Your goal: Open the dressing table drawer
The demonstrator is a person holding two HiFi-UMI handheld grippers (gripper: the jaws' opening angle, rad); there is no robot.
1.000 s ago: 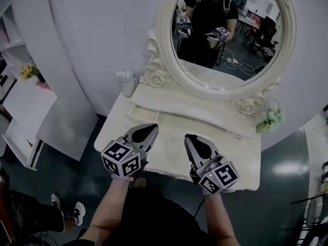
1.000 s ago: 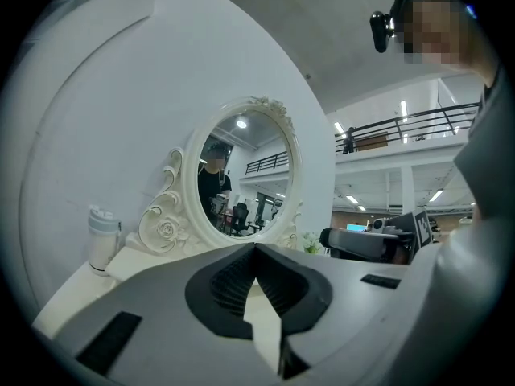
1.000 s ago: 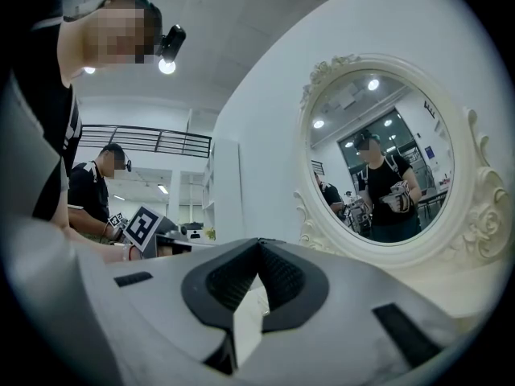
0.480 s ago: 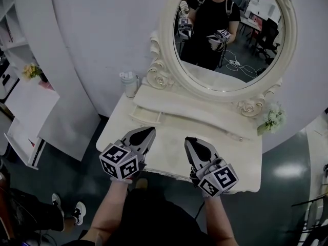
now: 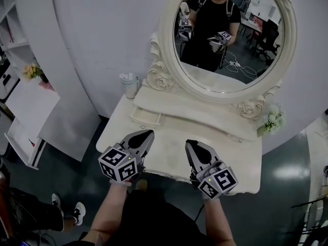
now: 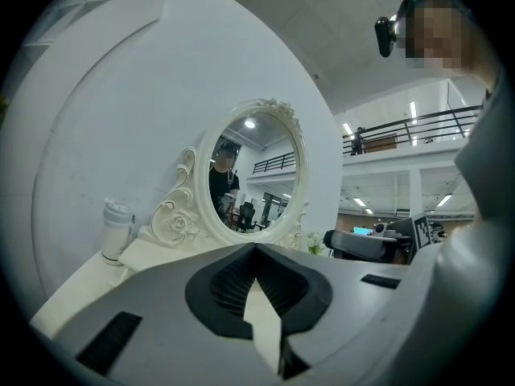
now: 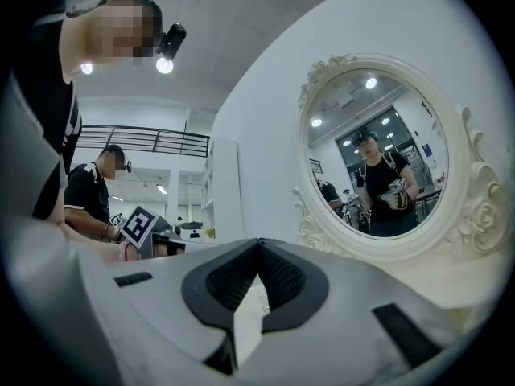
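So both grippers hang level over the front part of the white counter [image 5: 171, 152], the left gripper [image 5: 149, 132] and the right gripper [image 5: 188, 142] side by side but apart. Each one has its fingers clenched tip to tip, with nothing in them. The little drawer [image 5: 146, 117] sits in the raised shelf under the oval mirror [image 5: 225, 40], left side, just ahead of the left gripper, untouched. Looks like it pokes out a bit. A white bottle [image 5: 128, 84] stands left of the mirror frame.
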